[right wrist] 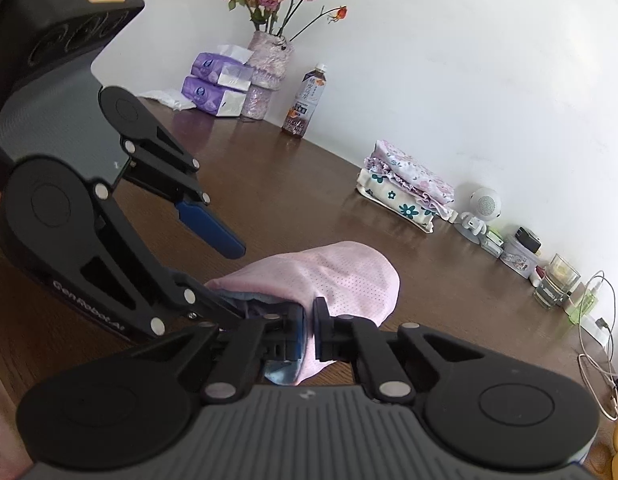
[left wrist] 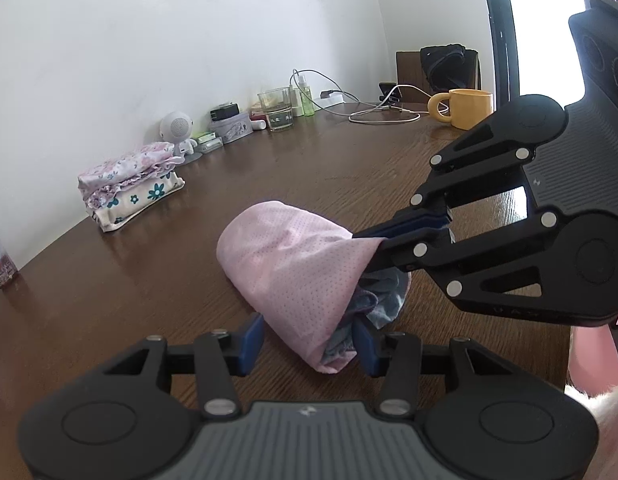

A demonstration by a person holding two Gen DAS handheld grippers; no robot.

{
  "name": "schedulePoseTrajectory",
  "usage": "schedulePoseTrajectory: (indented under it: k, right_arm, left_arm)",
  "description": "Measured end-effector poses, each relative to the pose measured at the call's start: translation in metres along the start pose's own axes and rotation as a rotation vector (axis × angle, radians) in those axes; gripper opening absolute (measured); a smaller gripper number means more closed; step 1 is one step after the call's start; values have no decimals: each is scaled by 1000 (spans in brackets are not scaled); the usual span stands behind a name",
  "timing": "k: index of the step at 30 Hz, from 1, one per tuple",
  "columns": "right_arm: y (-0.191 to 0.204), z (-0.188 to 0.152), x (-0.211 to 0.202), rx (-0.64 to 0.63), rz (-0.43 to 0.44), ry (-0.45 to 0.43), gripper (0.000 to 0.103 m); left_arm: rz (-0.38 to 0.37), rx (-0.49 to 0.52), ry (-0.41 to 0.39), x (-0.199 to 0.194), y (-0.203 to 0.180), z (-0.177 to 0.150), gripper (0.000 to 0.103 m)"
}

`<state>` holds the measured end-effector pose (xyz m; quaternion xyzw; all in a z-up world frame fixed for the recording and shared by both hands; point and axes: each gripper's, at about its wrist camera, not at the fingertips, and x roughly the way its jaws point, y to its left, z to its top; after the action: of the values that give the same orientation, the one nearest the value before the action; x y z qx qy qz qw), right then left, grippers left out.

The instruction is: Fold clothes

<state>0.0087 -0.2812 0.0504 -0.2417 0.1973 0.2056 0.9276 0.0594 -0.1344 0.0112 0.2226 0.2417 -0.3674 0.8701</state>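
A pink perforated garment (left wrist: pixel 285 264) lies rolled into a loose bundle on the brown wooden table (left wrist: pixel 129 288), with a blue-grey layer (left wrist: pixel 385 300) showing at its open end. My right gripper (left wrist: pixel 369 242) comes in from the right and is shut on the pink edge; in its own view the jaws pinch the cloth (right wrist: pixel 309 328). My left gripper (left wrist: pixel 309 332) is open, its blue fingers (left wrist: pixel 251 340) standing on either side of the bundle's near end. In the right wrist view the left gripper (right wrist: pixel 241 280) stands spread, one finger above the pink garment (right wrist: pixel 341 276).
A stack of folded floral clothes (left wrist: pixel 129 184) sits by the wall. Along the wall stand a small white robot speaker (left wrist: pixel 177 128), tins, a glass (left wrist: pixel 275 110), cables and a yellow mug (left wrist: pixel 469 108). A drink bottle (right wrist: pixel 307 100), vase of flowers (right wrist: pixel 267 76) and tissue packs (right wrist: pixel 217 84) stand further left.
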Motion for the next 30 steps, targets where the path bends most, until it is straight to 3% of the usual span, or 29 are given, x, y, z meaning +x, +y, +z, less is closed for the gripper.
schedulePoseTrajectory:
  k: [9,11,13,17,21,22,24,27,30]
  right_arm:
    - [-1,-3,-2,12,10,-8,4]
    - [-1,-4,-2,12,15,-9,4]
    - [0,-6,-2,11,23,-6,5]
    - [5,-11,1,1,37,14,5]
    - [-7,-13,-8,88,80,-6,7]
    - [-10,-13,-10,112,91,-11,8]
    - [-16,-14,-15,161,114,-23,13]
    - [-26,-15,-23,233,148,-40,31]
    - [-37,-16,-28,313,173,-61,34]
  left_arm:
    - [30,-17,-4,10,-1,7,47]
    - [42,-15,2,13,-2,6,43]
    - [43,-20,8,14,-2,5,33]
    - [52,-34,8,14,-1,2,29]
    - [58,-38,2,9,-1,-2,33]
    - [56,-40,-3,6,-1,-3,38]
    - [58,-40,-12,-2,-1,-5,45]
    - [75,-21,-24,-12,-3,-7,45]
    - [93,-8,-25,-15,-6,-8,45]
